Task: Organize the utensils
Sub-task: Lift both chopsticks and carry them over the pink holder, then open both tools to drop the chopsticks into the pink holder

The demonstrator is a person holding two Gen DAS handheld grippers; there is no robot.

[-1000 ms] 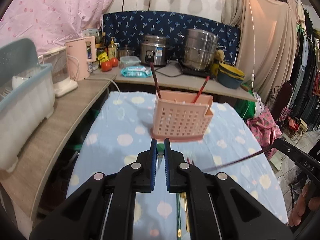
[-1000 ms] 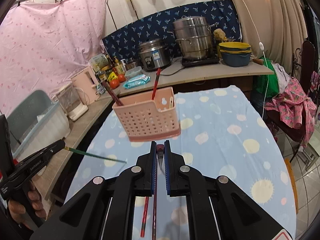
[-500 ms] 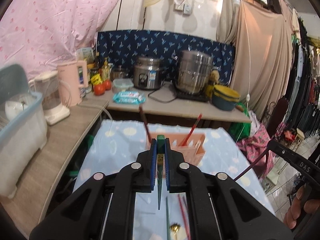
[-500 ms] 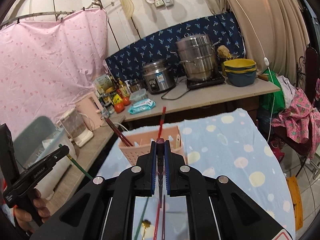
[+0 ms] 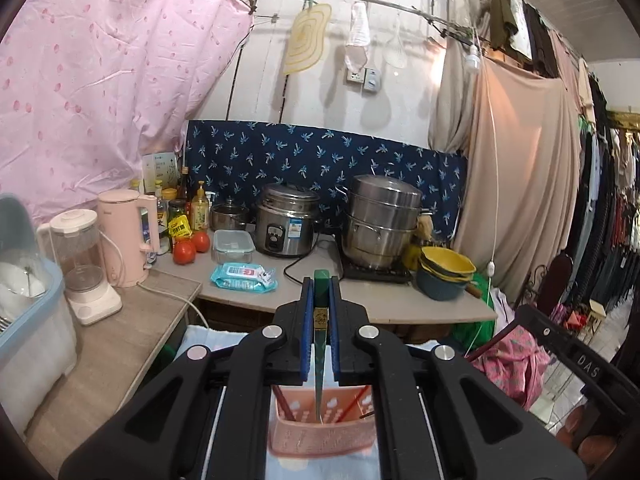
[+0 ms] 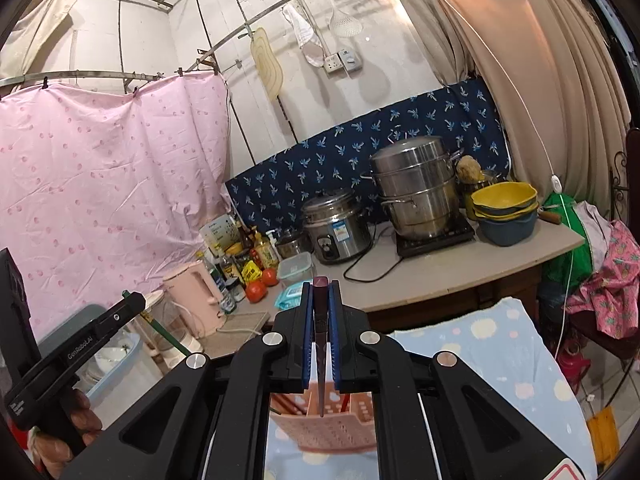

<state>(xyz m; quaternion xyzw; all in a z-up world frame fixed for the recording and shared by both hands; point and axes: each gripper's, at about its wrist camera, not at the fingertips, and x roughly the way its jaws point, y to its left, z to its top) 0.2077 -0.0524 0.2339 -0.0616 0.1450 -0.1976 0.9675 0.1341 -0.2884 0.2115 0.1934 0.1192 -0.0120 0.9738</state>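
Green and dark-red chopsticks hang point-down over the pink basket (image 5: 320,438): our left gripper (image 5: 320,312) is clenched on the green chopstick (image 5: 319,360), our right gripper (image 6: 320,312) on the dark-red chopstick (image 6: 320,360) (pinched near the top so each tip can drop in). Both tips seem just above the rim.

The left gripper (image 5: 321,292) has its jaws clamped on a green chopstick (image 5: 319,356), which hangs tip-down over the pink utensil basket (image 5: 320,436). Red chopsticks (image 5: 352,402) lean inside the basket. Beyond the basket, a rice cooker (image 5: 286,226) sits on the desk (image 5: 400,304).
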